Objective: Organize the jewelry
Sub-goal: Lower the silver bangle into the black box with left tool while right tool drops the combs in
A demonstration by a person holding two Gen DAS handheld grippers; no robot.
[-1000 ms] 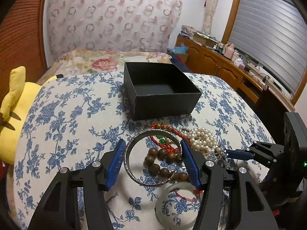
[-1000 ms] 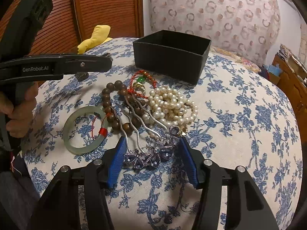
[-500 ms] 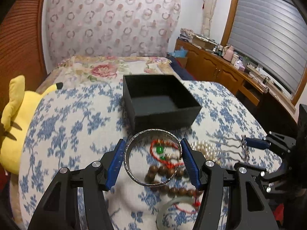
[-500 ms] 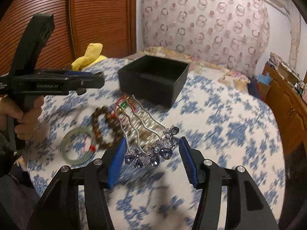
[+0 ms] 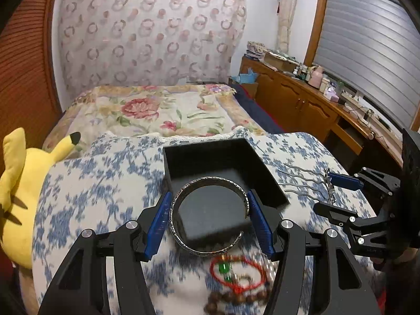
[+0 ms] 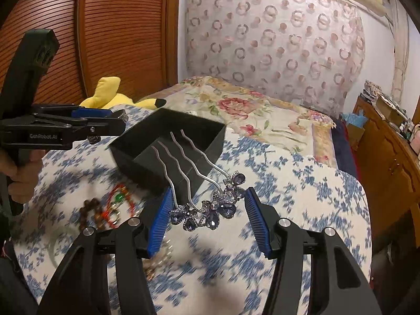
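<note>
My left gripper (image 5: 210, 221) is shut on a silver bangle (image 5: 178, 225) and holds it in the air over the near edge of the open black box (image 5: 210, 155). My right gripper (image 6: 207, 210) is shut on a jewelled hair comb (image 6: 210, 210) with purple stones; its prongs point toward the black box (image 6: 136, 155). The comb also shows in the left wrist view (image 5: 309, 181), right of the box. A red cord bracelet (image 5: 236, 270) and a brown bead bracelet (image 5: 236, 299) lie on the cloth below the bangle.
The blue floral cloth (image 5: 92, 183) covers the surface. A yellow plush toy (image 5: 18, 197) lies at its left edge. A bed with a floral quilt (image 5: 157, 110) is behind. Wooden cabinets (image 5: 302, 99) stand at the right.
Both grippers have lifted their pieces off the cloth and moved forward toward the box. The bangle now hangs over the box's near edge and the comb's prongs reach toward the box.
</note>
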